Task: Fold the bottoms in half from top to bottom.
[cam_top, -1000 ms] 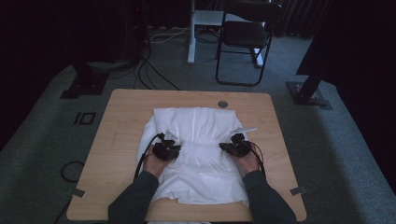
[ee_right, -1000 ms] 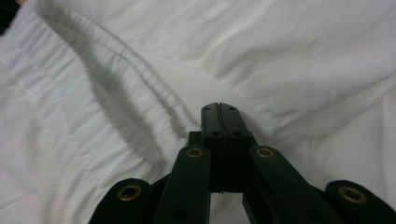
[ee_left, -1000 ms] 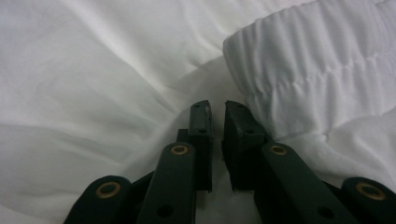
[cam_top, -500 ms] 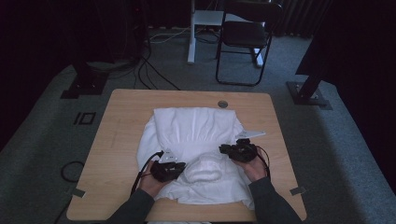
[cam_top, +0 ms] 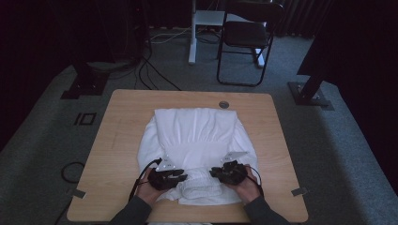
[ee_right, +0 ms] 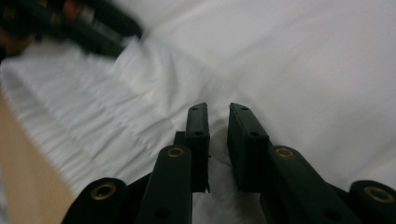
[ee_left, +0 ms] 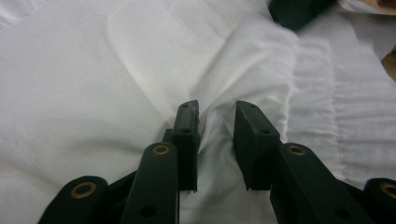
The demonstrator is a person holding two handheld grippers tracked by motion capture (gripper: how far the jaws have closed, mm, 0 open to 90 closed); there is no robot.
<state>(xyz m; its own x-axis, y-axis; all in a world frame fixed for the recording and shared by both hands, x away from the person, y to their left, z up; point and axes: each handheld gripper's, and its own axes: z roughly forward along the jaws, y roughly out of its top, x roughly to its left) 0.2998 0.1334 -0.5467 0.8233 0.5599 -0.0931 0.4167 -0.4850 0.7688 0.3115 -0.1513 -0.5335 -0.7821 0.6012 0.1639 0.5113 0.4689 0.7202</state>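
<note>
**Cloth rolled at the near edge, both grippers on it**

At the near edge of the table (cam_top: 117,140), a white cloth (cam_top: 197,131) is seen spread across the middle of the top, its near end gathered into a thick roll (cam_top: 202,187). The roll is flanked by two hand-held grippers. The left gripper (cam_top: 170,177) is held at the roll's left end, the right gripper (cam_top: 225,172) at its right end, and both are pointed inward toward each other, with the forearms entering from the near edge.

In the left gripper view, a raised fold of cloth is seen between the jaws, which have just been opening; a narrow gap is left and the fabric is no longer squeezed. In the right gripper view, the jaws are parted by a slim gap over the cloth, and whether fabric is pinched cannot be told, as the picture is blurred.

Farther on, the cloth is laid flat toward the far edge, where a small round grommet (cam_top: 224,104) is set in the tabletop. Beyond the table, a chair (cam_top: 246,37) is stood on the grey carpet.
</note>
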